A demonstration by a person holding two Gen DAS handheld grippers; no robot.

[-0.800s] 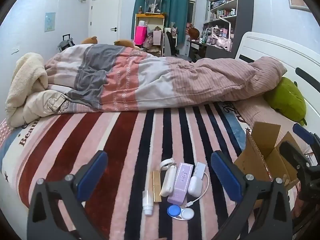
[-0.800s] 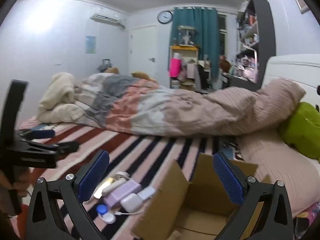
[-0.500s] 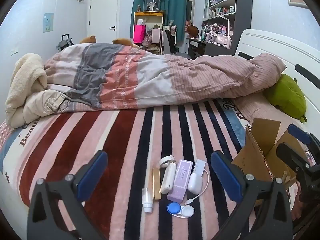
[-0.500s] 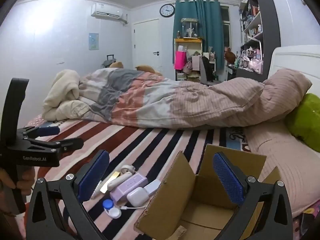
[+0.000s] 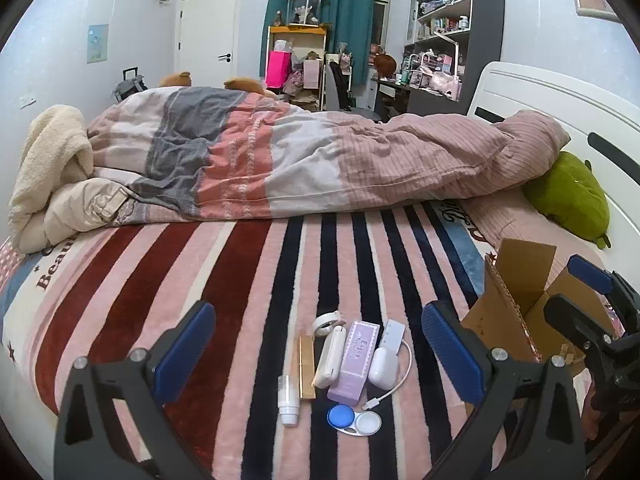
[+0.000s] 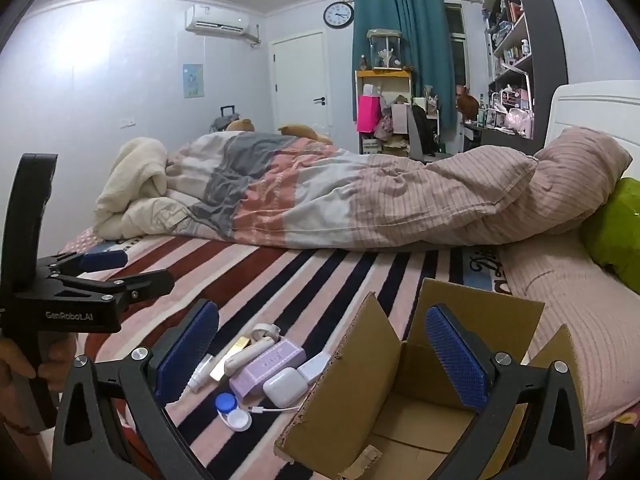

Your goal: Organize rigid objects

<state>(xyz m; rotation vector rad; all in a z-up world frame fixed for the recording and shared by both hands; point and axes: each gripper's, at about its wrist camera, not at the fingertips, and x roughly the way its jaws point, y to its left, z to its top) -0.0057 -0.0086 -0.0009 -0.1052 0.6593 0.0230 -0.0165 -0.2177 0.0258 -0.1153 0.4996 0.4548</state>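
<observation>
Clutter sits in a tight cluster on the striped blanket (image 5: 248, 280) of the bed: a lilac carton (image 5: 354, 362), a white earbud case (image 5: 383, 366) with a charging cable (image 5: 390, 392), a white slim case (image 5: 330, 358), a gold tube (image 5: 307, 368), a small clear bottle (image 5: 289, 400), a tape roll (image 5: 326, 322) and a blue-and-white contact lens case (image 5: 354, 420). An open cardboard box (image 6: 460, 360) stands just right of them, its near flap between the pile and the box's inside. Left gripper (image 5: 316, 356) hangs above the cluster, jaws released and wide, nothing between them. Right gripper (image 6: 320, 360) hovers over the box edge, jaws equally spread and empty. Behind, a rumpled duvet (image 5: 320, 160) crosses the bed; a green plush (image 5: 568, 196) lies by the headboard.
</observation>
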